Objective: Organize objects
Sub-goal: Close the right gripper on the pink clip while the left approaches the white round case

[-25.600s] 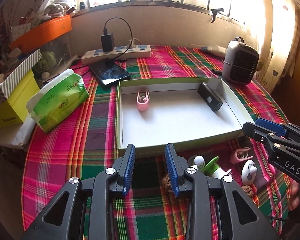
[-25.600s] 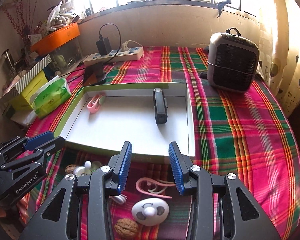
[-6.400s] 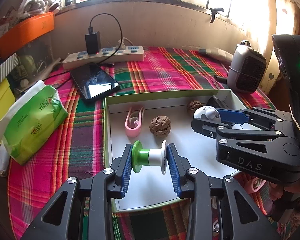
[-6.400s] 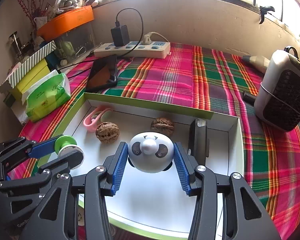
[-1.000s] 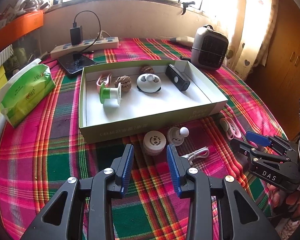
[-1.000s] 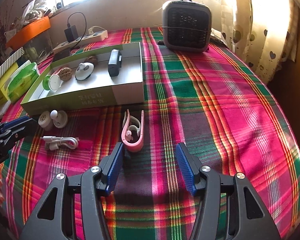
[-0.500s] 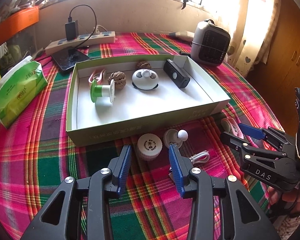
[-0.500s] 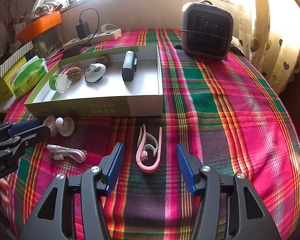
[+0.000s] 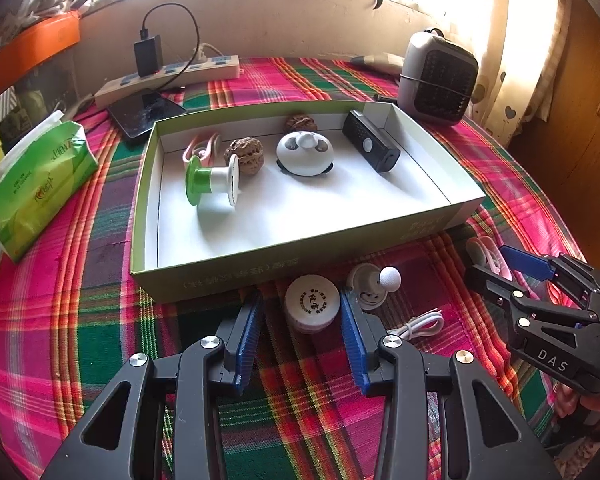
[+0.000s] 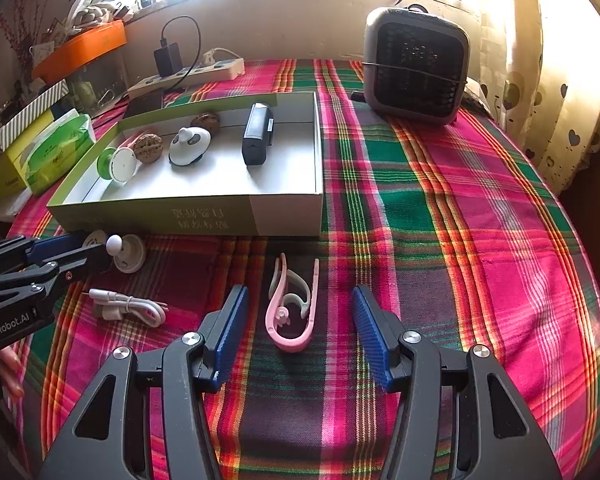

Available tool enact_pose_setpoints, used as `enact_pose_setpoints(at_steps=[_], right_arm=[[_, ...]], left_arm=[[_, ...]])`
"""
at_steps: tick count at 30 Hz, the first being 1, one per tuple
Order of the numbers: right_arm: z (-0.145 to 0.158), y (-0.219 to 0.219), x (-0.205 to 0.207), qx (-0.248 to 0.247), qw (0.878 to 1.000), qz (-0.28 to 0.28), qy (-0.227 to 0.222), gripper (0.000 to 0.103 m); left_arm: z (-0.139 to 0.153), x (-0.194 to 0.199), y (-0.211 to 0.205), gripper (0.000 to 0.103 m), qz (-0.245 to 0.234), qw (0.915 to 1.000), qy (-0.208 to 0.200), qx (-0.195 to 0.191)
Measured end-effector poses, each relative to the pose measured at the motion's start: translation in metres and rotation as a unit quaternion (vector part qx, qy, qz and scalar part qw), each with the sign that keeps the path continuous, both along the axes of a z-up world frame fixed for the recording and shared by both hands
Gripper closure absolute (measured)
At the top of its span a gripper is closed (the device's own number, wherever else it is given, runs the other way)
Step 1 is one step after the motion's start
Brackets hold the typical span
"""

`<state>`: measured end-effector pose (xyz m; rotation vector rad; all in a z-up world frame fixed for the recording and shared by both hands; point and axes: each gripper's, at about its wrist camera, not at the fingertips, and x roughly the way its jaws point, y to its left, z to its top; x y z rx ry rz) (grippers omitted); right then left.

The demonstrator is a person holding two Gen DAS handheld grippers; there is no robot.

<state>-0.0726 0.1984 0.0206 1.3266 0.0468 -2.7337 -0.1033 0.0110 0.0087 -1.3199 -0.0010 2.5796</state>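
Tin sits between the left gripper's wide jaws, the clip between the right gripper's (both lined up for grasping); box ahead.

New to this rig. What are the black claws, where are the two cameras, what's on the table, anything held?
No robot: a person holds a two-finger clamp in each hand, each with a fisheye camera looking along its fingers. The left view shows the left gripper open around a white jar. The right view shows the right gripper open around a pink clip. Nothing is held. On the plaid cloth, a box holds sorted items; a knob and cable lie outside.
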Motion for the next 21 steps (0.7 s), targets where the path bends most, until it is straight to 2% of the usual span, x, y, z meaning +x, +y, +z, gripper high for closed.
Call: enact_pose_setpoints(at_steps=[7, 13, 18, 21], right_arm=[[0.0005, 0.0015, 0.0003, -0.004, 1.000, -0.004, 0.001, 0.051], [0.0010, 0.0044, 0.0005, -0.005, 1.000, -0.011, 0.003, 0.059], [0.0010, 0.0042, 0.0005, -0.003, 1.000, -0.013, 0.003, 0.061], [0.0010, 0.0039, 0.0007, -0.003, 1.000, -0.013, 0.003, 0.064]], left_arm=[[0.0003, -0.0026, -0.0003, 0.066, 0.003, 1.0000, 0.001, 0.002], [0.0001, -0.0021, 0.0012, 0.067, 0.005, 1.0000, 0.003, -0.004], [0.0000, -0.0029, -0.0002, 0.076, 0.012, 0.9999, 0.004, -0.007], [-0.0001, -0.0033, -0.0008, 0.077, 0.013, 0.9999, 0.005, -0.007]])
